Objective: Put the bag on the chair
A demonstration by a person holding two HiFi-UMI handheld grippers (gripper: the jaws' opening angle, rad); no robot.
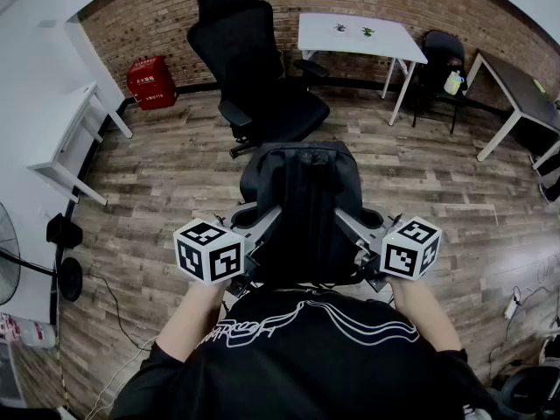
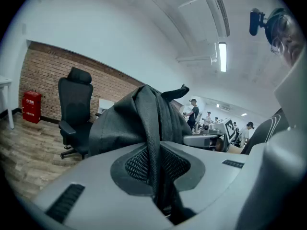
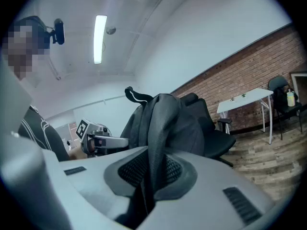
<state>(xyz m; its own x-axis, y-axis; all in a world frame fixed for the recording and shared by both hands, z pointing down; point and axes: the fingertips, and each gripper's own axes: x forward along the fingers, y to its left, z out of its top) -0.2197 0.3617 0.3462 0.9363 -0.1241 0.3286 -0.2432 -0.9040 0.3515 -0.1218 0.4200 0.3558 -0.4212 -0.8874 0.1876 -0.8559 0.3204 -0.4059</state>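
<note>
A black backpack (image 1: 302, 199) hangs in the air in front of me, held by its straps on both sides. My left gripper (image 1: 265, 224) is shut on the bag's left strap (image 2: 152, 143), which runs between its jaws (image 2: 156, 176). My right gripper (image 1: 350, 227) is shut on the right strap (image 3: 156, 143), pinched between its jaws (image 3: 152, 176). The black office chair (image 1: 262, 86) stands just beyond the bag on the wooden floor, its seat facing me. It also shows in the left gripper view as the chair (image 2: 74, 109), and partly behind the bag in the right gripper view (image 3: 218, 138).
A white table (image 1: 359, 33) stands at the brick back wall, with a second black chair (image 1: 442, 59) and a dark table (image 1: 516, 86) to its right. A red box (image 1: 150, 81) sits at the far left, a white desk (image 1: 74, 138) along the left wall. Cables lie on the floor.
</note>
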